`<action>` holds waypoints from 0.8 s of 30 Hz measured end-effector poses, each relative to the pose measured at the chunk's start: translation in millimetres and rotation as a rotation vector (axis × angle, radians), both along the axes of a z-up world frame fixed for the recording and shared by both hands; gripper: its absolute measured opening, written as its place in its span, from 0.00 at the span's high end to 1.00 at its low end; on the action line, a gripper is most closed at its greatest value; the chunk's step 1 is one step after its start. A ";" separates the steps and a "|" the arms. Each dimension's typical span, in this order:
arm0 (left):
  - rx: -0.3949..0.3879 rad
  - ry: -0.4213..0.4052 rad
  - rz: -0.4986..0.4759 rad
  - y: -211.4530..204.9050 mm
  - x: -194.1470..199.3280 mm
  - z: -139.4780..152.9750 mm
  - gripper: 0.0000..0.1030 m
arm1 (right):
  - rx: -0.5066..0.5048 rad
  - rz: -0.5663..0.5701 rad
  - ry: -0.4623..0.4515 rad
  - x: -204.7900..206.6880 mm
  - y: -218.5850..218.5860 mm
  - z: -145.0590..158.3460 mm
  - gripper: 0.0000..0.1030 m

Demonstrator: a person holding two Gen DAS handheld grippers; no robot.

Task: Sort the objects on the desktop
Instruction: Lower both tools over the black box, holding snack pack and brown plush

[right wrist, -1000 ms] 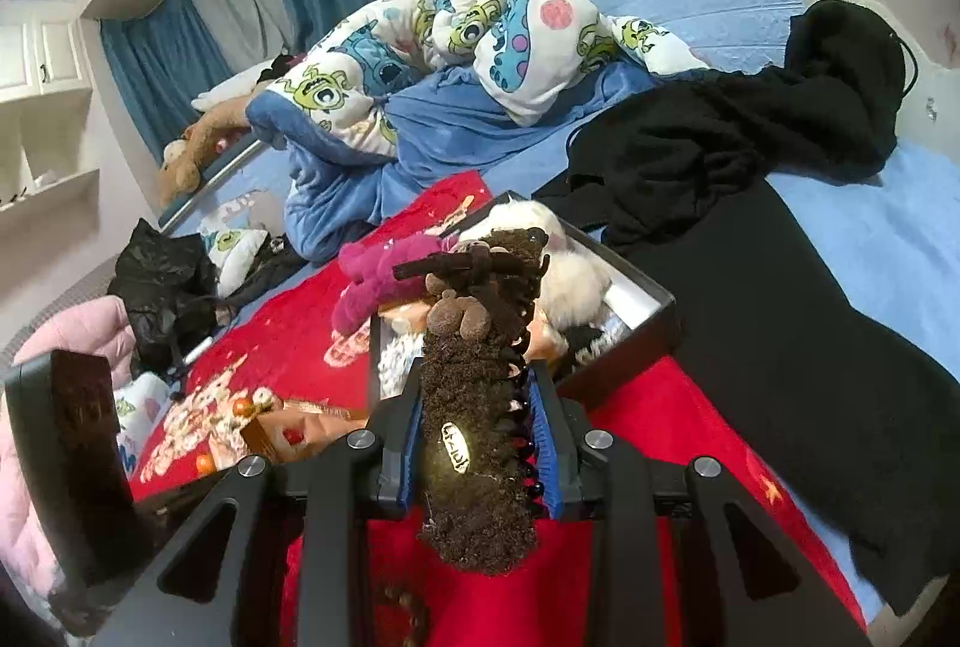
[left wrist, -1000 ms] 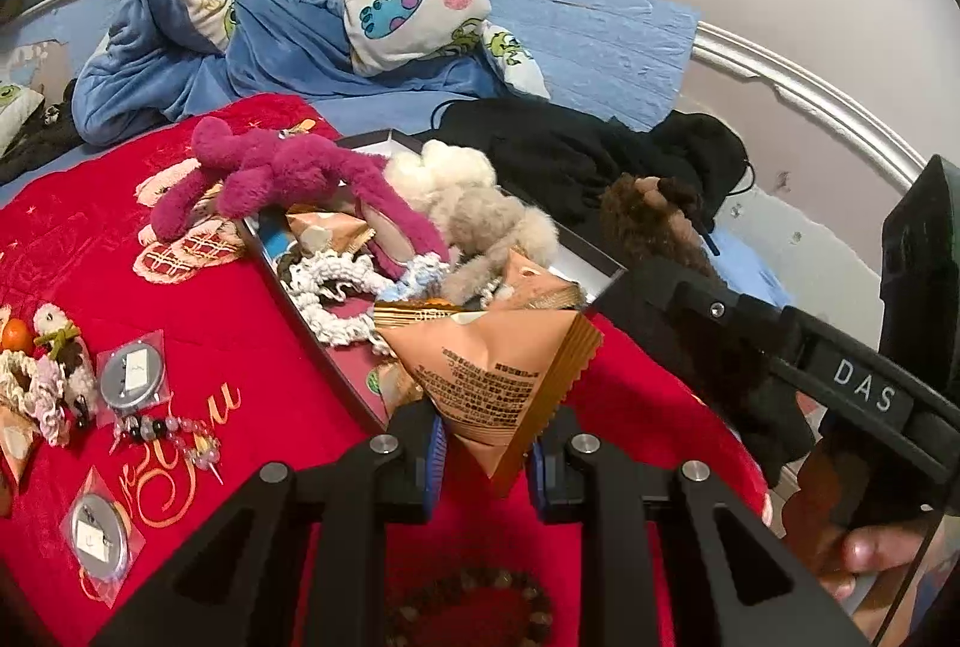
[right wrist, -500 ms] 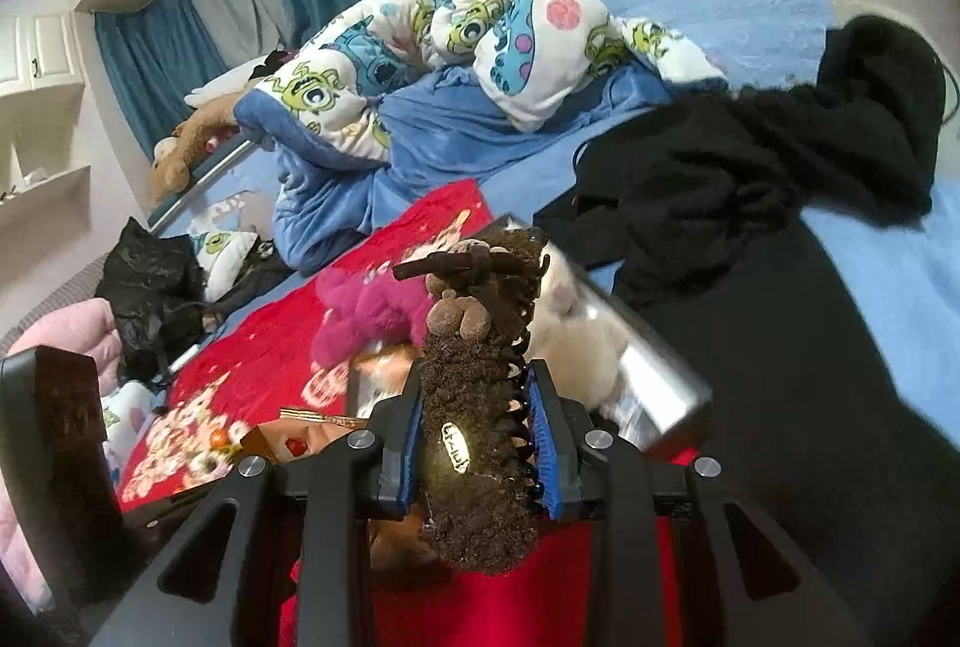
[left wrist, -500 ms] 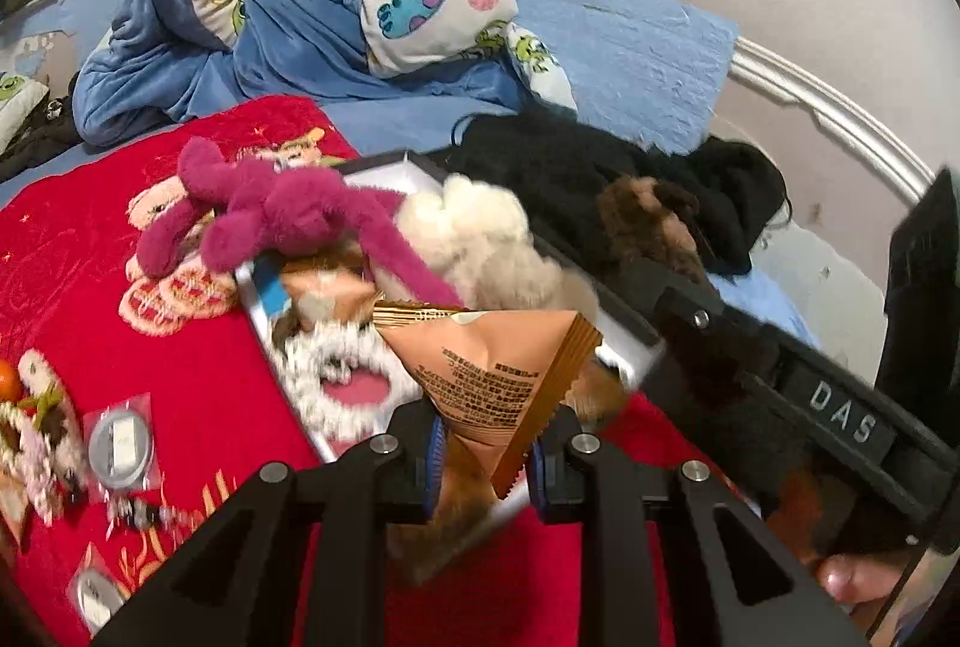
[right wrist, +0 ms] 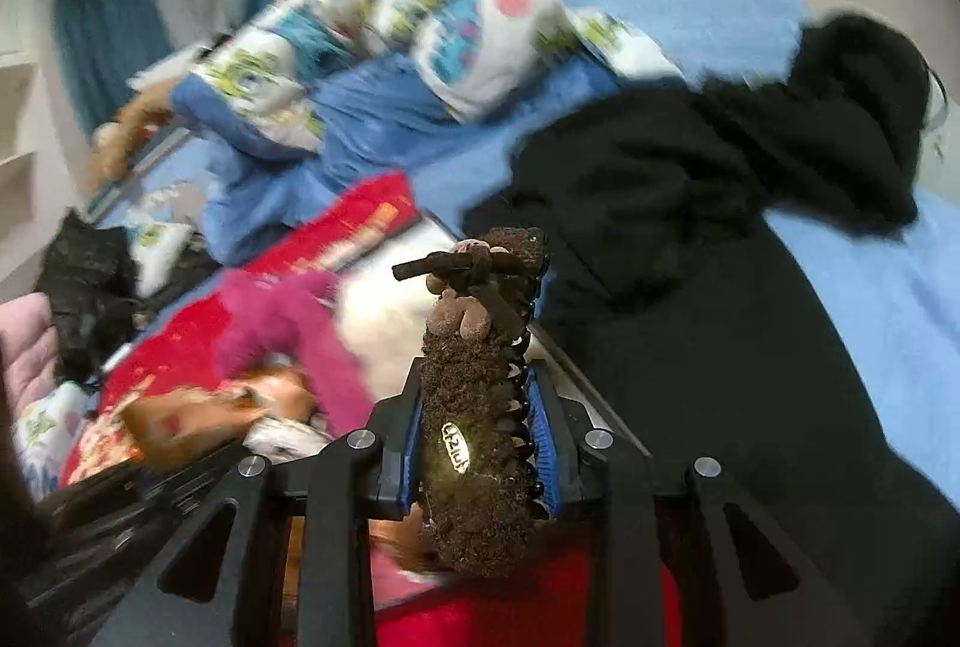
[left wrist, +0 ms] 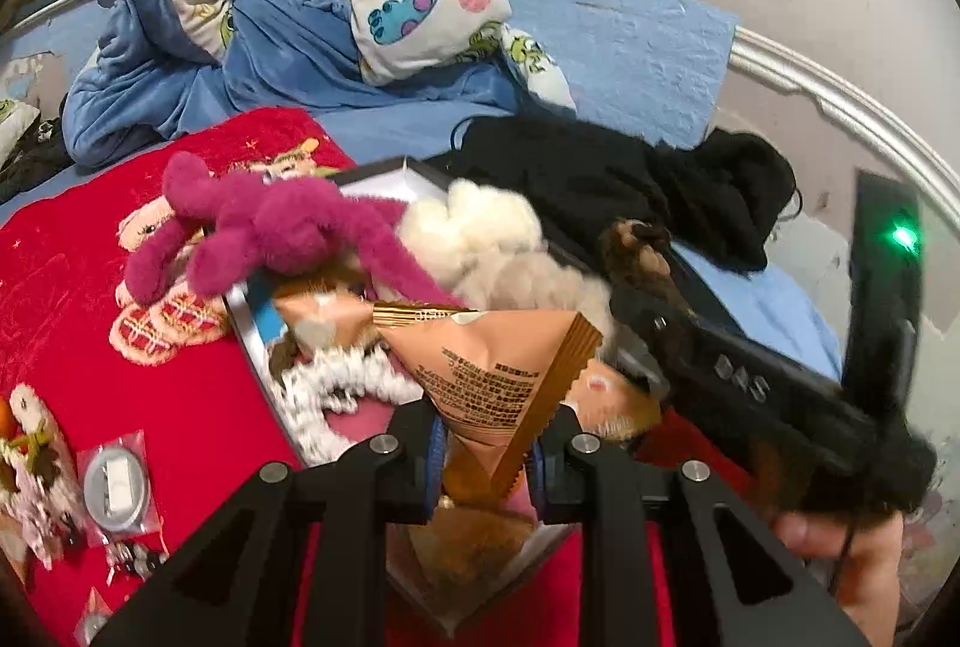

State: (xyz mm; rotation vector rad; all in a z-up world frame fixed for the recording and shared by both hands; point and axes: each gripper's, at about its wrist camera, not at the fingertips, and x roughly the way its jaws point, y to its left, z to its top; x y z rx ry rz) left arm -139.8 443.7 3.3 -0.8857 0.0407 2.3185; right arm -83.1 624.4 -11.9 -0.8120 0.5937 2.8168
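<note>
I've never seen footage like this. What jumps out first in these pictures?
Front and centre in the left view, the left hand-held gripper pinches an orange triangular snack packet above a tray crammed with a magenta plush toy and a cream one. In the right view, the right hand-held gripper clamps a fuzzy brown hair claw clip, with a black garment behind it.
</note>
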 end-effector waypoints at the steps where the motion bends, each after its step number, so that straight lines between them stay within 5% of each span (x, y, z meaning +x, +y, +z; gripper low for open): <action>1: 0.005 -0.018 -0.008 0.6 0.7 -2.9 0.78 | -0.003 -0.007 -0.009 -0.9 2.6 -3.5 0.72; 13: 0.004 -0.039 -0.004 9.7 -14.4 -7.3 0.78 | 0.004 0.036 -0.037 -4.1 1.3 -13.3 0.71; 18: -0.016 -0.045 -0.002 12.0 -14.5 -13.5 0.78 | 0.121 0.092 -0.072 -9.3 -21.6 -16.0 0.71; 24: -0.028 -0.057 0.008 11.9 -15.7 -14.4 0.78 | 0.133 0.087 -0.059 -8.0 -22.6 -18.7 0.71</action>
